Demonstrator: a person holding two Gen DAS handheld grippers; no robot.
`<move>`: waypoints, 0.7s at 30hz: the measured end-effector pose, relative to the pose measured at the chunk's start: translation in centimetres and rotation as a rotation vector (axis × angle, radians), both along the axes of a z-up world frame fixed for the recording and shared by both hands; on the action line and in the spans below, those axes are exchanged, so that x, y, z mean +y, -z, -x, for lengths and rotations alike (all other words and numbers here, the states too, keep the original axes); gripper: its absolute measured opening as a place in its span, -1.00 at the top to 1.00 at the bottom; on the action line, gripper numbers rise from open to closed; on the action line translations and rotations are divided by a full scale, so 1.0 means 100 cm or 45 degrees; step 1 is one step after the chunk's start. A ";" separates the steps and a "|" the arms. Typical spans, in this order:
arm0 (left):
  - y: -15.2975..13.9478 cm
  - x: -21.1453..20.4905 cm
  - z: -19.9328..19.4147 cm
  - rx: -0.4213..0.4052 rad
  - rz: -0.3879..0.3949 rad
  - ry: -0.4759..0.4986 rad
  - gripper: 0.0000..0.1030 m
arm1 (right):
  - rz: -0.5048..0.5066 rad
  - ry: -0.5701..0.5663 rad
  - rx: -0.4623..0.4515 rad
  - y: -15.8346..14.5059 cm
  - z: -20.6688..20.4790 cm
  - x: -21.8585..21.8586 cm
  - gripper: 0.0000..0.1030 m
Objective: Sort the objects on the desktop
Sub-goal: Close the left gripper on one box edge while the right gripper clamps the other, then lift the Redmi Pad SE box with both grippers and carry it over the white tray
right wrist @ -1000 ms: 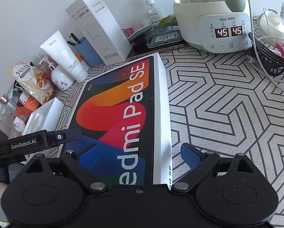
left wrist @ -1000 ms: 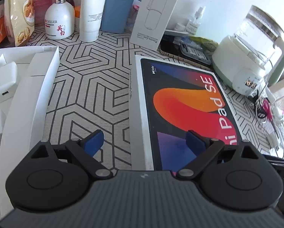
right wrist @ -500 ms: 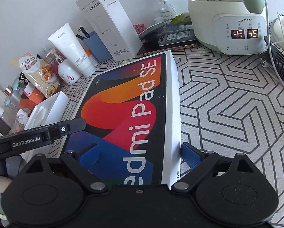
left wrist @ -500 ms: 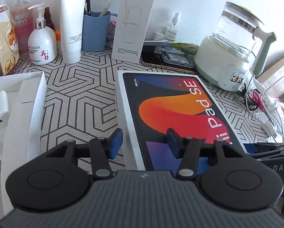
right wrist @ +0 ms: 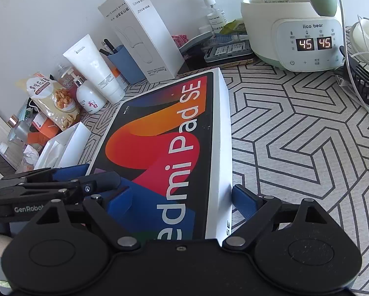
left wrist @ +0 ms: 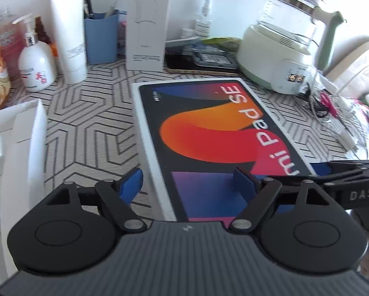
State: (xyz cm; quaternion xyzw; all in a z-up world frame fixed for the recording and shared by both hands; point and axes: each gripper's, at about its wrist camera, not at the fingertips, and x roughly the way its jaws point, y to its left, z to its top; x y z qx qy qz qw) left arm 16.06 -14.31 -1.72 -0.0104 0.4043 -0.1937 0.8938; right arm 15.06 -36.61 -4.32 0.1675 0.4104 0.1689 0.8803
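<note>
While the tablet box [left wrist: 216,138] lay flat on the patterned desk [right wrist: 302,133], we held our left hand-held gripper [left wrist: 188,181] and right hand-held gripper [right wrist: 182,198] spread, each straddling one near corner.

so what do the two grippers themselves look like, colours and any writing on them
Both are matte black with blue pads on the fingers. The left gripper has a ribbed grey body and two round black discs; white "GenRobot" lettering shows on its side. The right gripper has a black body, similar discs, silver pivot pins, and "DAS" on its side.
</note>
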 end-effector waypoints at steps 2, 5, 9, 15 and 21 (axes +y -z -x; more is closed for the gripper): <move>-0.001 -0.003 -0.001 0.024 0.003 0.002 -0.52 | -0.001 0.005 -0.009 0.001 0.001 0.001 -0.82; 0.000 -0.004 -0.001 0.023 0.015 -0.013 -0.52 | -0.004 0.012 -0.023 0.001 0.002 0.001 -0.84; 0.000 -0.005 -0.001 0.031 0.018 -0.030 -0.50 | -0.007 0.021 -0.042 0.003 0.004 0.002 -0.81; -0.004 -0.004 0.017 -0.065 -0.024 -0.024 -0.46 | -0.051 0.069 -0.016 0.001 0.014 0.005 -0.77; -0.018 0.001 0.040 -0.178 -0.054 -0.015 -0.46 | -0.118 0.074 -0.031 -0.006 0.027 0.013 -0.77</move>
